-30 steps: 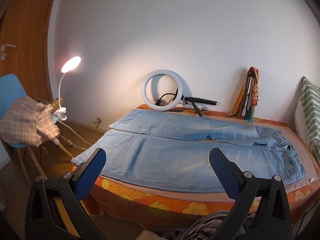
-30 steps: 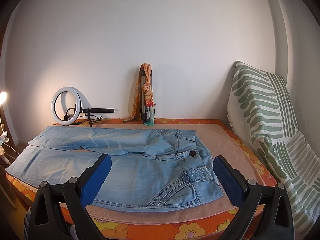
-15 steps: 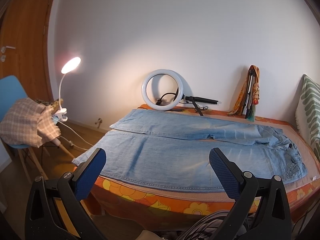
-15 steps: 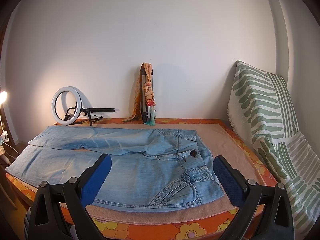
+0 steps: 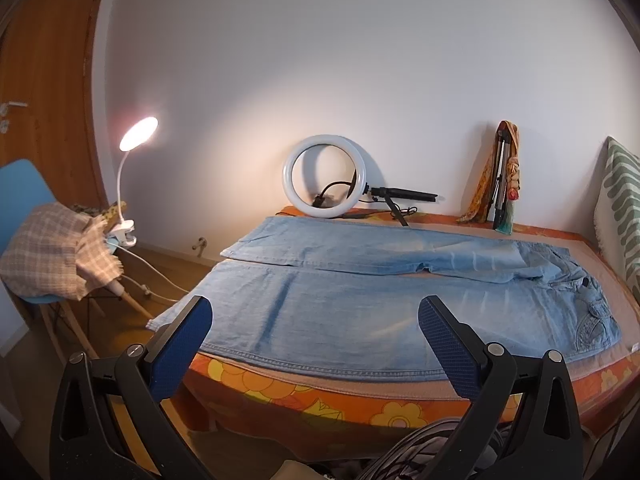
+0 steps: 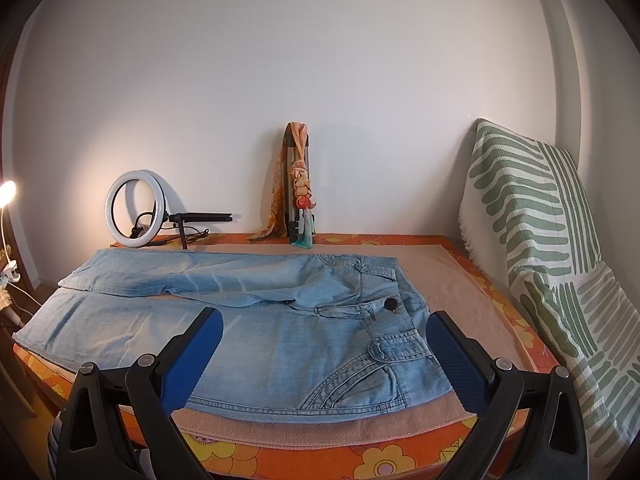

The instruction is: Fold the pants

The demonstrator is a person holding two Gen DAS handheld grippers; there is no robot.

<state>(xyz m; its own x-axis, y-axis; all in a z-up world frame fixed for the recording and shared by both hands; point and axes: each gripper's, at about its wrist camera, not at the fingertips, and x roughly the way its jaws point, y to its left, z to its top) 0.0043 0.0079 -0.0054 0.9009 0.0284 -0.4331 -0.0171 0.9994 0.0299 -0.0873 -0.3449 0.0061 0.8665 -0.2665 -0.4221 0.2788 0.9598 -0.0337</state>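
Observation:
Light blue jeans (image 5: 360,300) lie flat and spread out on a bed with an orange flowered cover (image 5: 360,404), legs to the left, waist to the right. They also show in the right wrist view (image 6: 280,320), with the waistband and its dark button (image 6: 391,304) toward the right. My left gripper (image 5: 316,320) is open and empty, in front of the near bed edge by the near leg. My right gripper (image 6: 324,332) is open and empty, in front of the near edge by the hip pocket.
A ring light on a small tripod (image 5: 324,176) and a scarf-wrapped stand (image 5: 505,176) rest against the back wall. A green-striped cushion (image 6: 540,248) leans at the right end. A blue chair with a plaid cloth (image 5: 52,248) and a lit clip lamp (image 5: 138,136) stand left.
Both views have drifted slightly; the jeans lie as before. Both grippers remain open and empty.

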